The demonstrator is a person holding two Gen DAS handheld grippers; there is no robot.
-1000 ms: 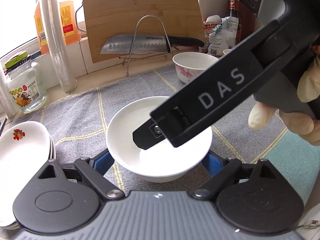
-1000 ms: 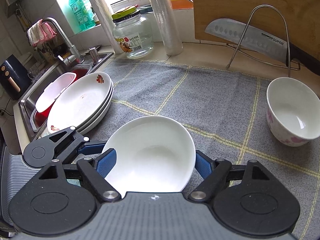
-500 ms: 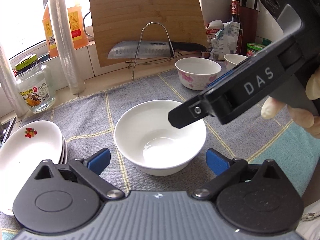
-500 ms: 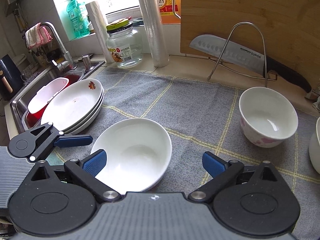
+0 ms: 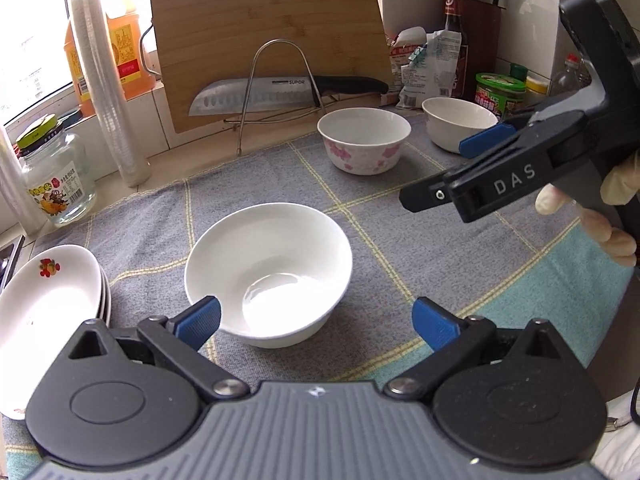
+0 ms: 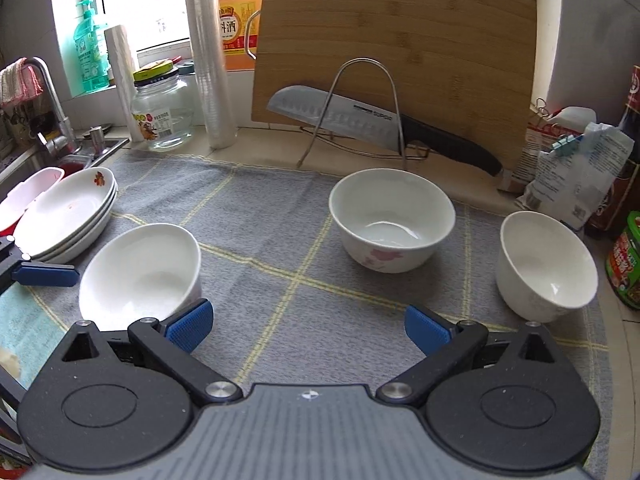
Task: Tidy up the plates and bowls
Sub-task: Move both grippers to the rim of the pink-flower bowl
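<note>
Knife [image 6: 360, 120] on wire rack [image 6: 362, 108], cutting board [image 6: 396, 44], glass jar [image 6: 160, 112]

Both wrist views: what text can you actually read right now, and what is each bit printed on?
"SUPOR": blade of the knife in the wire rack.
"DAS": side of the right gripper, seen from the left wrist.
"料酒": label of the orange bottle on the sill.
Glass jar, green bottle, bags, green-lidded tub: print too small or blurred.

White bowl [image 5: 268, 272] upright on cloth, beside plate stack [image 5: 48, 312].
</note>
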